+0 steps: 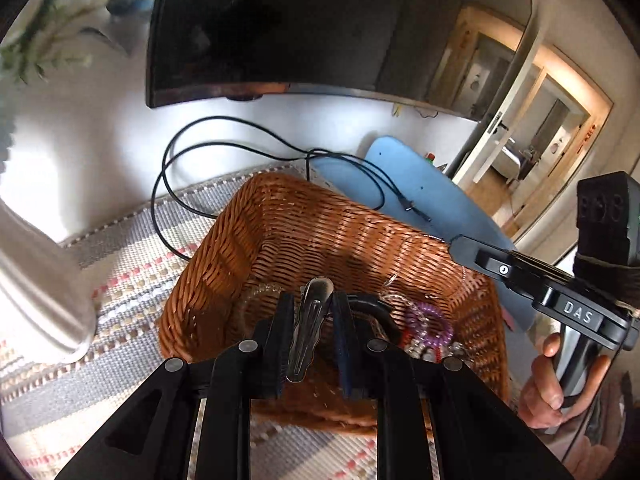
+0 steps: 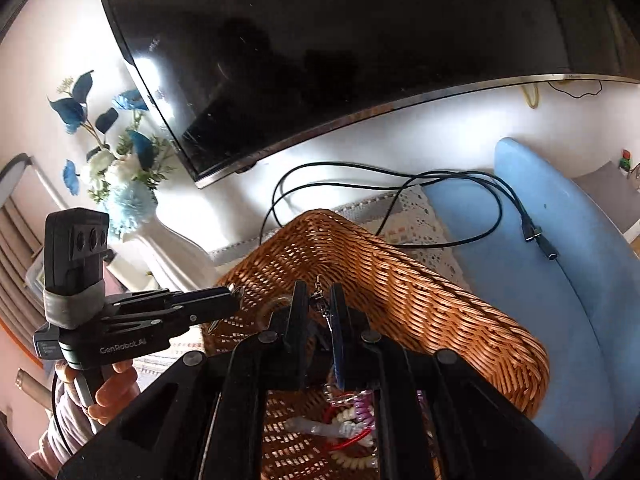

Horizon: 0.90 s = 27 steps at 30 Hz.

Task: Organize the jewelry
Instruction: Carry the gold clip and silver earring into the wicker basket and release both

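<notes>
Between the fingers of the left gripper, closest to its camera, a silver hair clip stands nearly upright, the two pads clamped on its sides. Just past it, inside the wicker basket, lies a heap of jewelry: a purple coil hair tie, a clear beaded bracelet and a black curved piece against the near wall.

From the right wrist view, the right gripper has its fingers almost together, pinching a thin metal chain that hangs down between them; a small hook shows at its top. Below it, on the basket floor, sit a red cord loop, a cream coil tie and a purple one beside them. Both grippers hover over the basket, each held by a hand on its grip.

Under the basket is a striped woven mat on the counter. Beyond it a black cable loops across the white surface, a blue board lies to the right, and a white vase with blue flowers stands to the left. Farthest back hangs a dark television screen.
</notes>
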Tool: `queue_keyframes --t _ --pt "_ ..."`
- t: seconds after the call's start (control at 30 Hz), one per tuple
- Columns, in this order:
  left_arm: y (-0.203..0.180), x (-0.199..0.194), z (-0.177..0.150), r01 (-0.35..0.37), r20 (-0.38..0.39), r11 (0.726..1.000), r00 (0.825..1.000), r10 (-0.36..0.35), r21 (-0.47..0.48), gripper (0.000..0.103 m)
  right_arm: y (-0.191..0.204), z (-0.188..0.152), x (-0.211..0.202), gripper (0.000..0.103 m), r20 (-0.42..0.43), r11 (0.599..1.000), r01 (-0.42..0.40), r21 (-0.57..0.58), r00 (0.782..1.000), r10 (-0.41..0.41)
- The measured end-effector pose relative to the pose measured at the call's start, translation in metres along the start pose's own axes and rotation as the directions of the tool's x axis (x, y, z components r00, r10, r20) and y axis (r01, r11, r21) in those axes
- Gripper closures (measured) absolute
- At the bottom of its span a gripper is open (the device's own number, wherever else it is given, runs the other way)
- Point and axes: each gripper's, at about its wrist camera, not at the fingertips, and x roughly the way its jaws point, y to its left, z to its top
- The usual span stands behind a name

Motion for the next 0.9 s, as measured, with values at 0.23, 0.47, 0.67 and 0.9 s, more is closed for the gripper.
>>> queue_keyframes --t 0.23,0.47,0.67,0.9 --pt "0.006 0.024 0.005 -0.013 -0.021 1.0 1.0 0.013 -0.012 0.083 -0.006 -0.002 0.014 0.09 -0.029 1.0 0.026 0.016 0.999 -0.026" --pt "0.009 0.021 0.006 -0.014 -0.008 0.999 1.0 0.013 -0.034 0.082 -0.01 -0.003 0.012 0.088 -0.016 0.999 0.015 0.031 1.0 -0.014" --pt "0.007 -0.004 -0.003 -0.022 0.01 0.999 1.0 0.022 -0.034 0.076 -0.009 -0.004 0.001 0.078 0.0 0.999 0.005 0.045 1.0 -0.005" --pt "0.008 -0.085 -0.033 -0.054 0.078 0.998 0.995 0.056 -0.027 0.076 0.024 -0.014 -0.044 0.075 0.032 0.999 -0.047 -0.001 0.998 0.047"
